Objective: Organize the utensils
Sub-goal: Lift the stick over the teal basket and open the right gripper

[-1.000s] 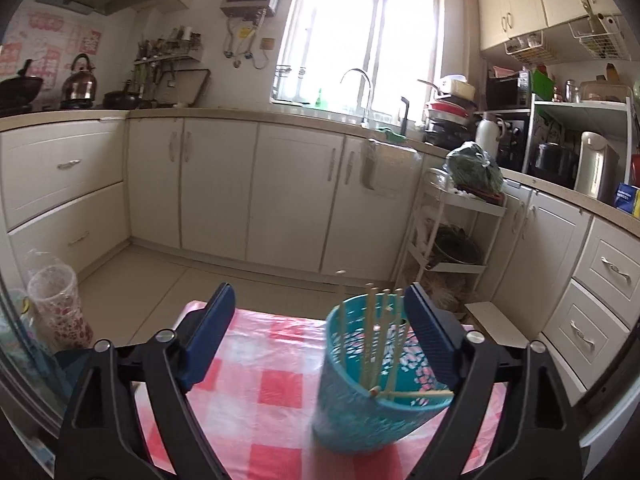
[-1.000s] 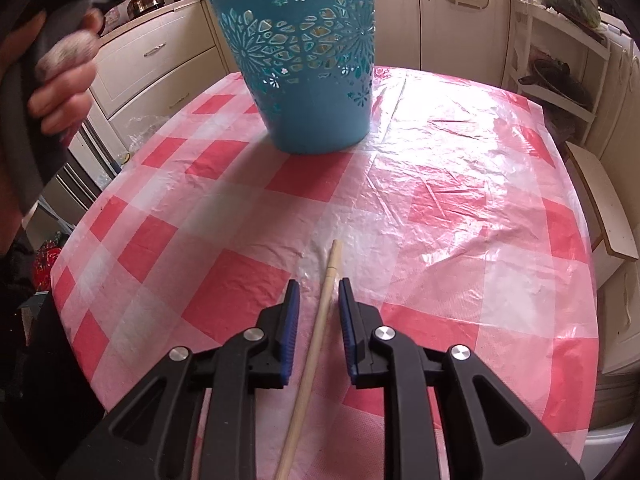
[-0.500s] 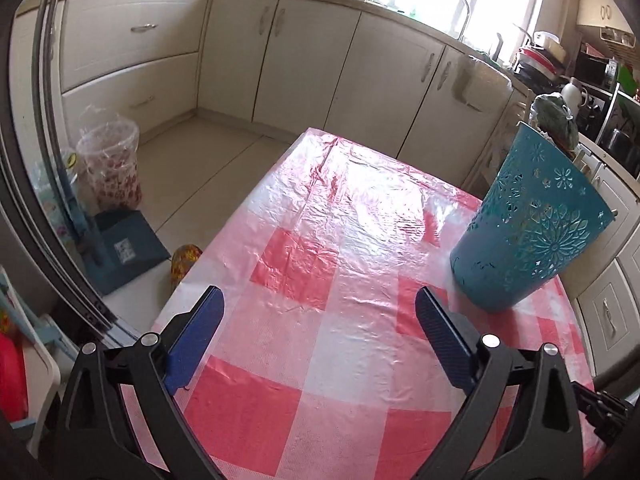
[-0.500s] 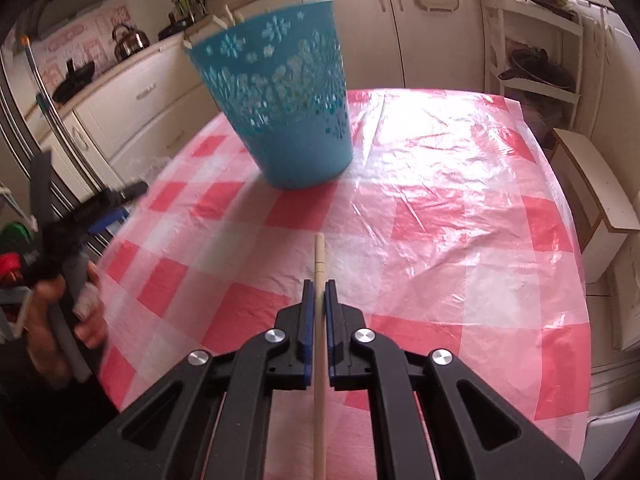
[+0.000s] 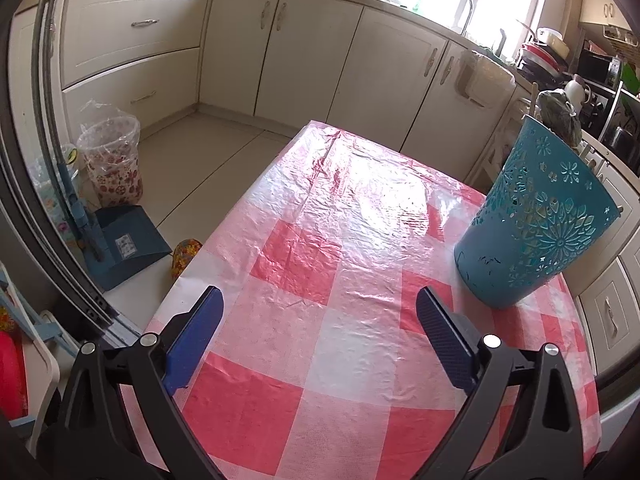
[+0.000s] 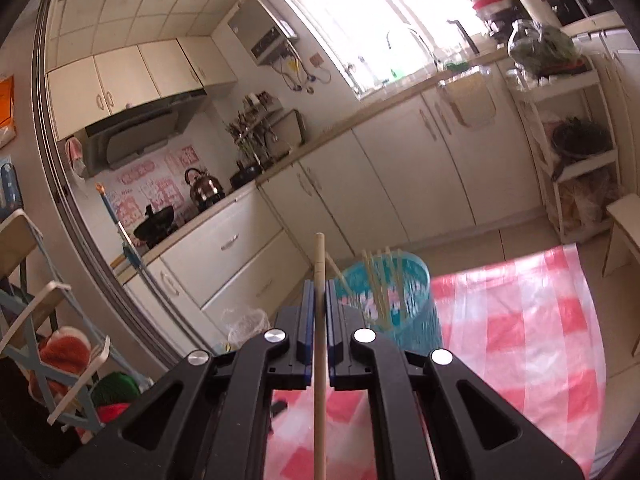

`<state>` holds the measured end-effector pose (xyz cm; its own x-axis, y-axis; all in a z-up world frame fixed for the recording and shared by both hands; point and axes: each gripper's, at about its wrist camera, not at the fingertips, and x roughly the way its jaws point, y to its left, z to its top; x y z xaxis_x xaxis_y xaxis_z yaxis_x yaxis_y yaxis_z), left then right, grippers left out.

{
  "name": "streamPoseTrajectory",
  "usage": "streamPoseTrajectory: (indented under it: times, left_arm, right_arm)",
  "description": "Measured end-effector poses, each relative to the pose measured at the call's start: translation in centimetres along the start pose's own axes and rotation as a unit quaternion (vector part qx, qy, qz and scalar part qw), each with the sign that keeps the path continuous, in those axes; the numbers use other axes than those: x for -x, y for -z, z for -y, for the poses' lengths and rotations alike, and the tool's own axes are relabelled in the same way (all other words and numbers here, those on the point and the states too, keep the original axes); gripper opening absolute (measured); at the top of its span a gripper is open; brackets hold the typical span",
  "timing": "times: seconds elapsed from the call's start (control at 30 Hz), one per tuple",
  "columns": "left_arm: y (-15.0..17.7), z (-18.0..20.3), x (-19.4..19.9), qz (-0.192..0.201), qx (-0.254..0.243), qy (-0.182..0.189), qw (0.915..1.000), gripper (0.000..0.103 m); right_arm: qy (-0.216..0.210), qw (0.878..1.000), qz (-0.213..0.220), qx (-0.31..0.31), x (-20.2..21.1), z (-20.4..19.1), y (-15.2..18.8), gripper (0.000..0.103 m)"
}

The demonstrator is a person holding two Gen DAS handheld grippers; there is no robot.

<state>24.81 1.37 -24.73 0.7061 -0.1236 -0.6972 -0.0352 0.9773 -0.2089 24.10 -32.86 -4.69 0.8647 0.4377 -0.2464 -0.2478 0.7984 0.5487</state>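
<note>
Right gripper pinching a pale wooden chopstick, perforated teal plastic basket beyond its fingertips; left gripper spread wide.

chopstick: pale wood, clamped, raised | basket: teal, upright, holds sticks

1. Tabletop: glossy, crinkled plastic sheet.
2. Teal basket: smooth, perforated plastic.
3. Chopstick: pale, matt wood.
4. Right hand-held gripper: matt black plastic, shiny metal bolts.
</note>
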Motion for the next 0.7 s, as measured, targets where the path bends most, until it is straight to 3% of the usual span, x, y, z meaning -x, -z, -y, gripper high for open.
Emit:
streamPoseTrajectory:
  times: [0.13, 0.27, 0.53, 0.7]
  left_arm:
    - [0.0, 0.1, -0.1, -0.004, -0.004, 0.002, 1.0, 0.093]
    - [0.0, 0.1, -0.2, -0.006, 0.0, 0.009, 0.9999, 0.093]
    - [0.0, 0.1, -0.3, -0.008, 0.0, 0.023, 0.9997, 0.093]
    - [0.0, -0.2, -0.2, -0.005, 0.01, 0.028, 0.9996, 0.093]
  right_arm:
    - [0.026, 0.997, 0.075, 0.026, -3.6, -1.4, -4.4, 0.006]
    - [0.078, 0.989, 0.12, 0.037, -7.1, -0.9, -5.6, 0.006]
    - [0.154, 0.979, 0.128, 0.042, -9.9, 0.7, -3.2, 0.007]
    - [0.155, 0.978, 0.109, 0.081, -10.5, -0.1, -2.1, 0.007]
